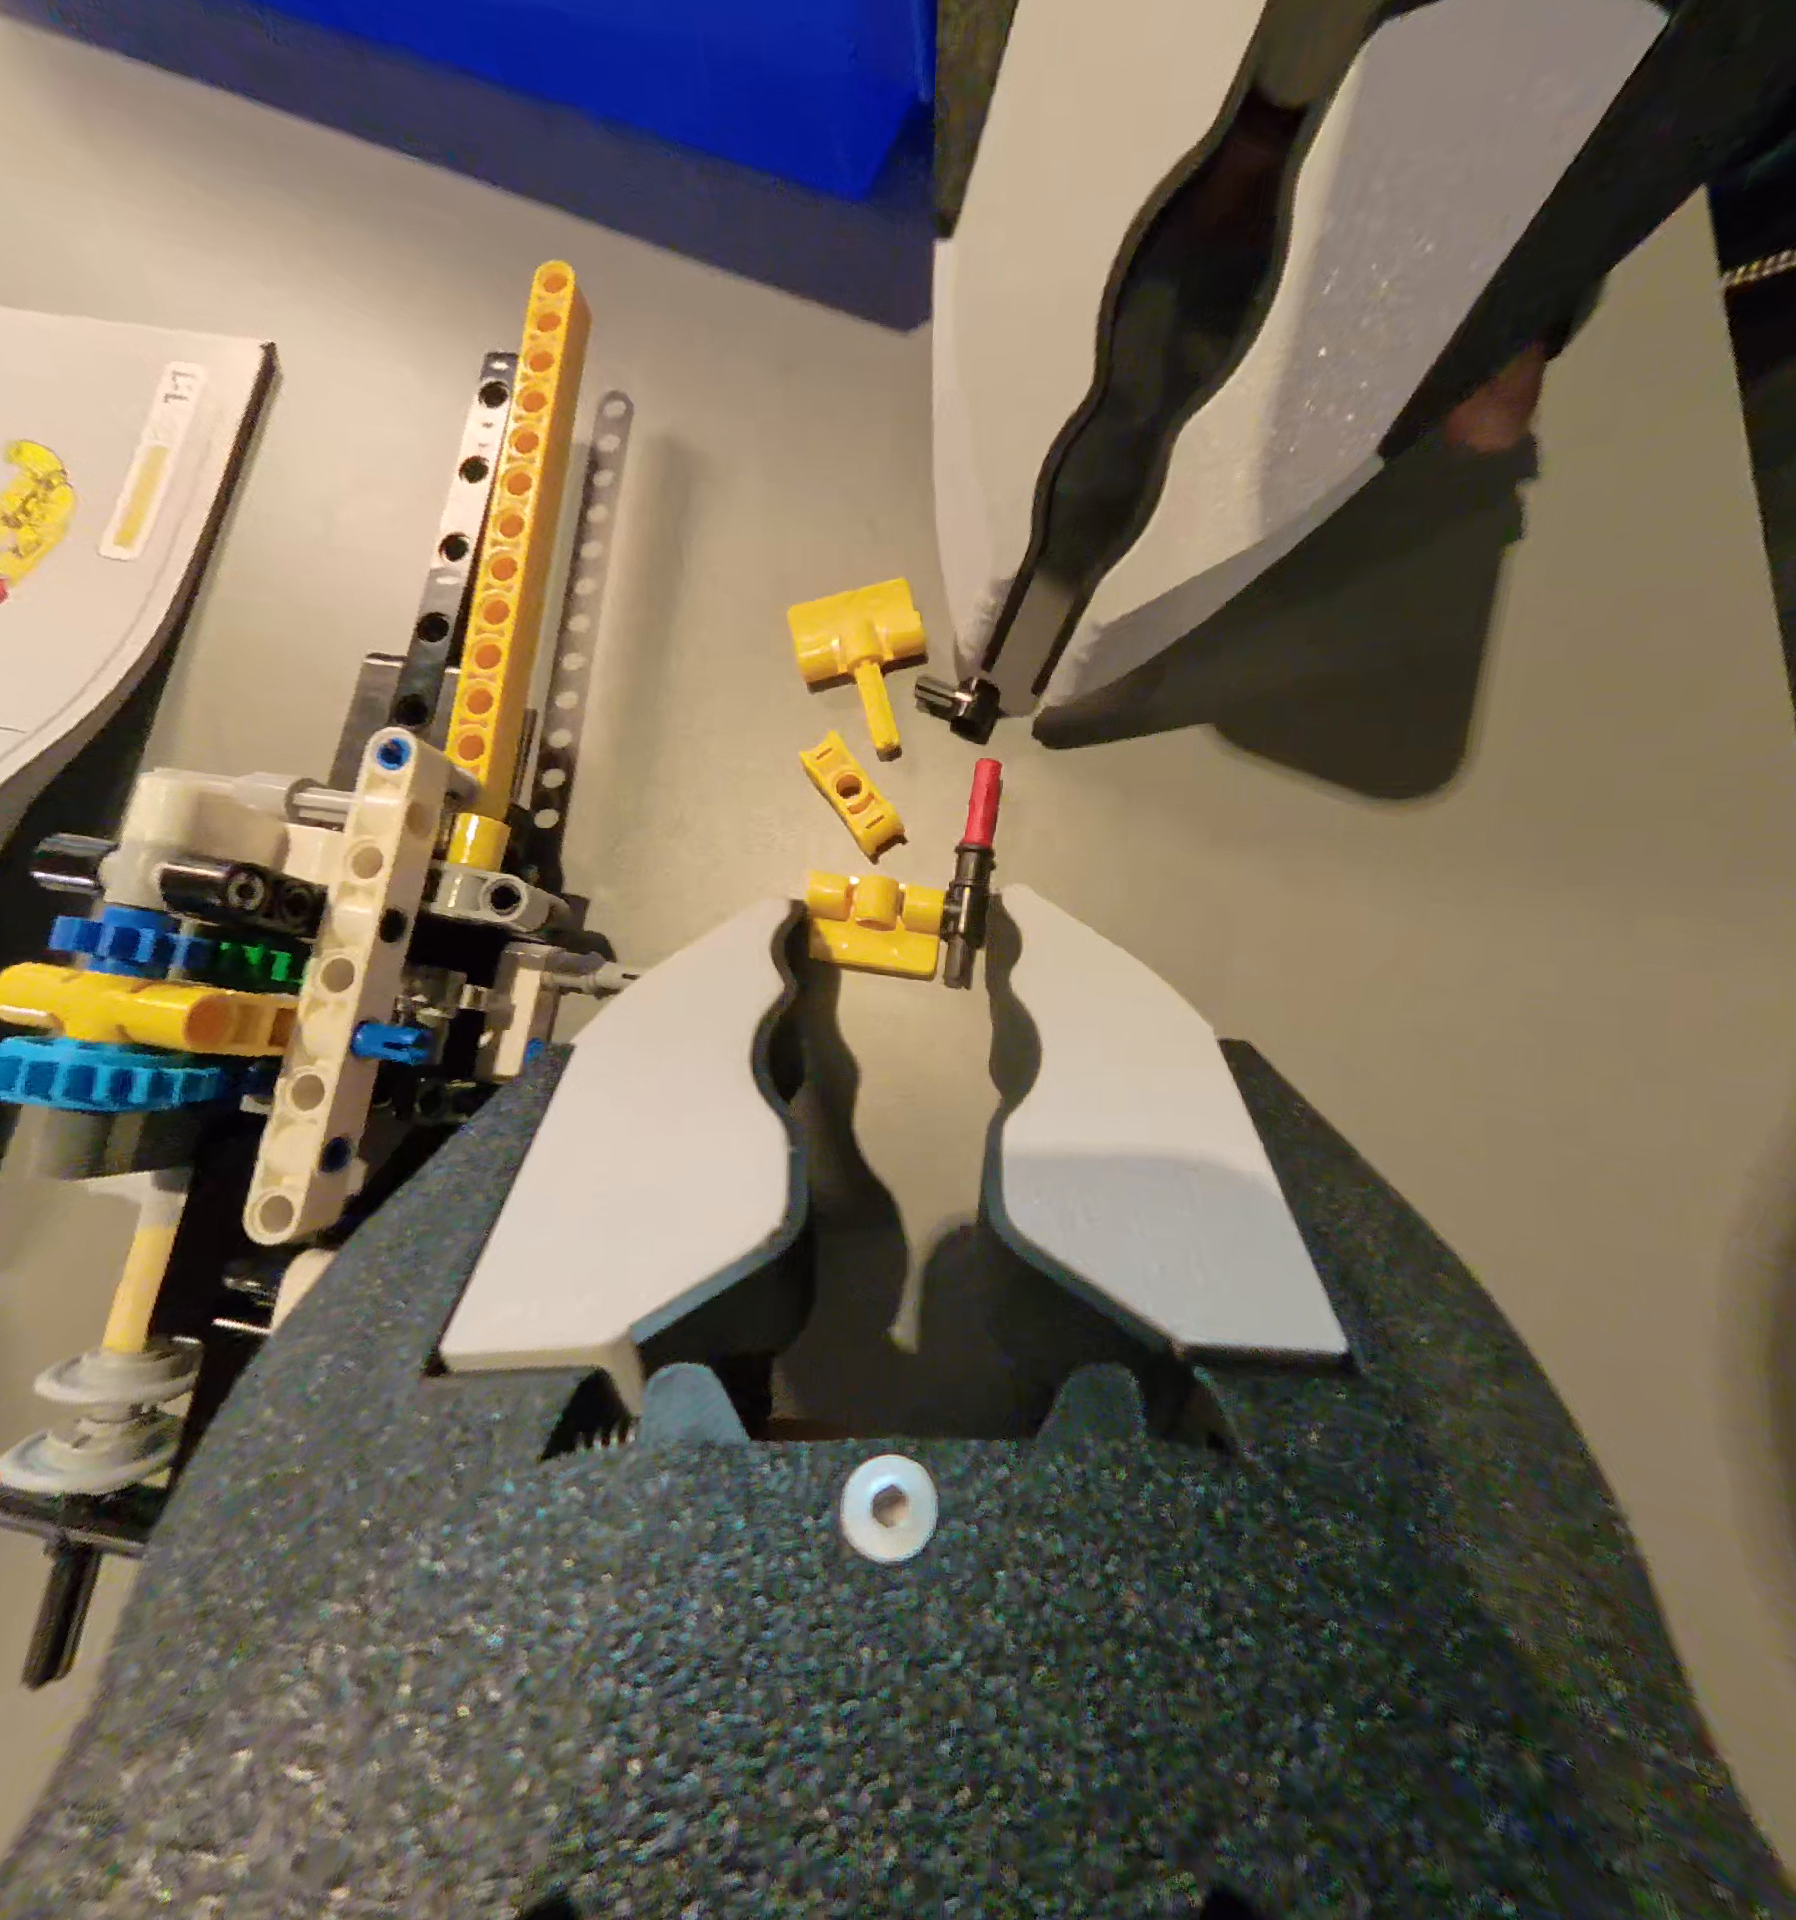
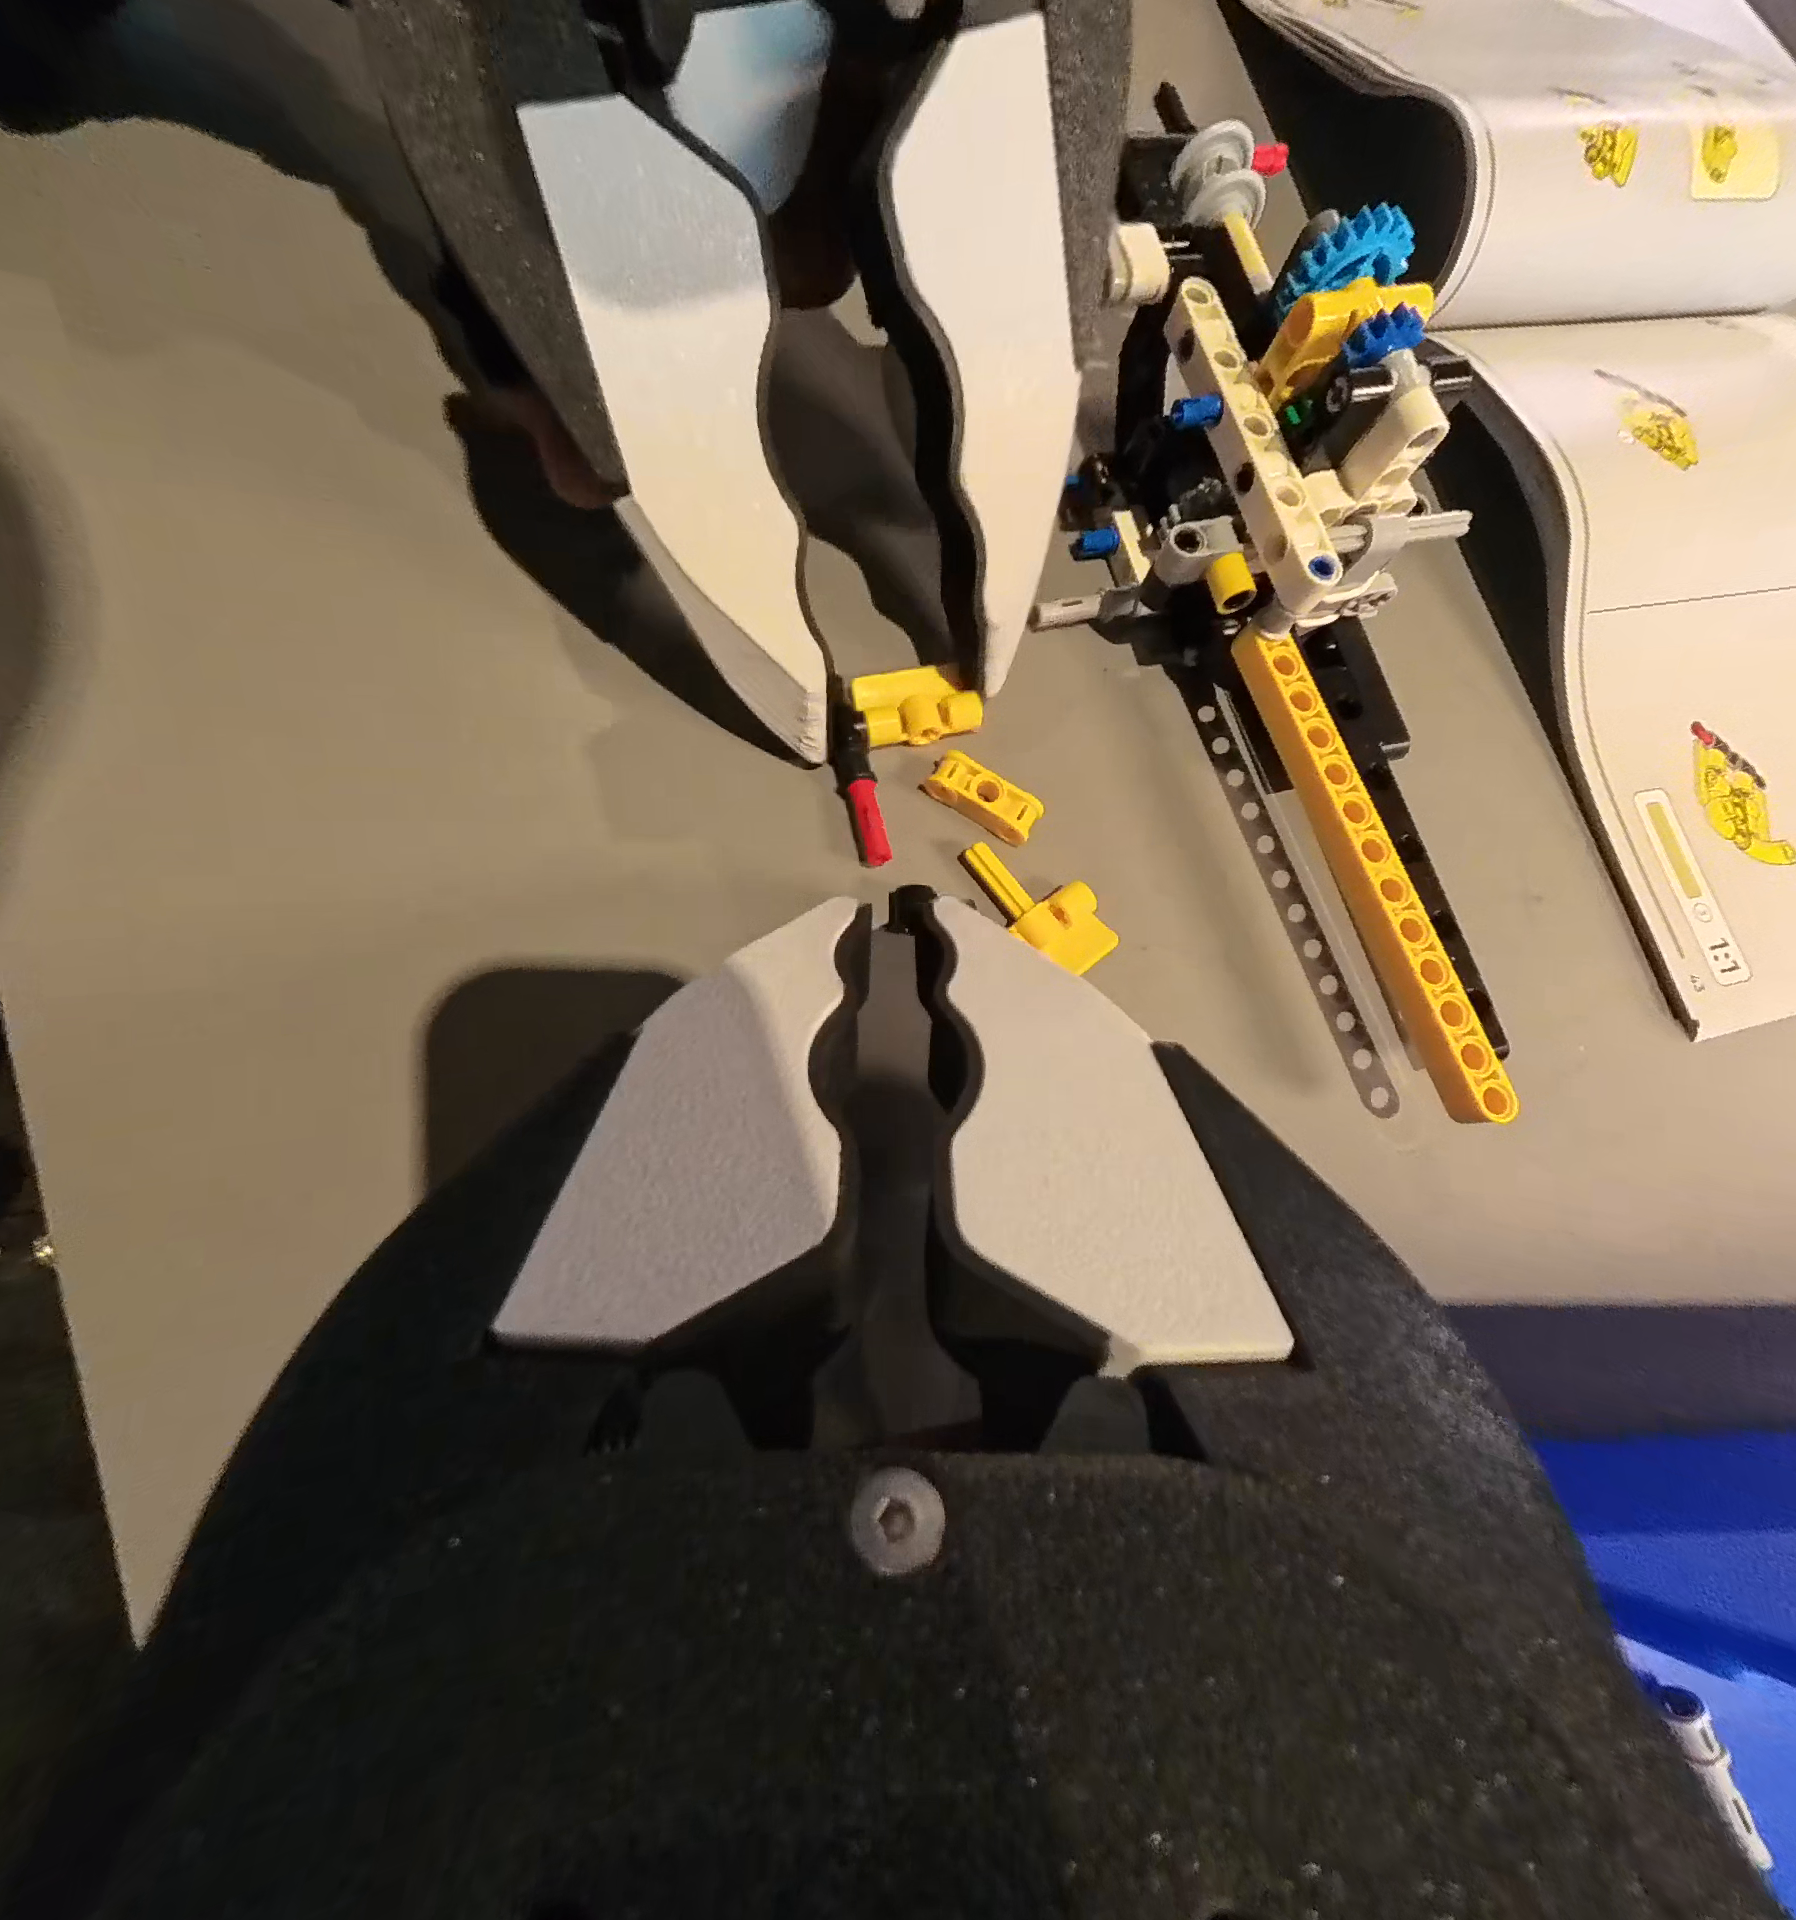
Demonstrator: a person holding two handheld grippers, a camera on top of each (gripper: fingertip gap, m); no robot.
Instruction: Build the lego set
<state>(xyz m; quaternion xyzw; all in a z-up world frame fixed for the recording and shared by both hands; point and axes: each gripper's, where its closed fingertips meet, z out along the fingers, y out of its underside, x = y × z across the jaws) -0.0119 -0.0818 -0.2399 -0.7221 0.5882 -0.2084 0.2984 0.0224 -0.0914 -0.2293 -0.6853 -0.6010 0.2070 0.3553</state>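
My left gripper (image 1: 899, 909) is shut on a flat yellow connector (image 1: 873, 925) that lies on the grey table, one fingertip at each end. A black pin holder with a red pin (image 1: 980, 800) sits on the connector's right end. My right gripper (image 2: 899, 914) is shut on a small black connector (image 2: 909, 902) just above the table, opposite the left gripper. It also shows in the left wrist view (image 1: 1008, 696). A yellow T-shaped piece (image 1: 858, 634) and a small yellow holed piece (image 1: 852, 795) lie loose between the two grippers.
The part-built model (image 1: 354, 935) with blue gears, a white beam and a long yellow beam (image 1: 520, 520) lies left of my left gripper. The open instruction booklet (image 2: 1652, 727) is beyond it. A blue bin (image 2: 1704, 1610) stands at the table's edge.
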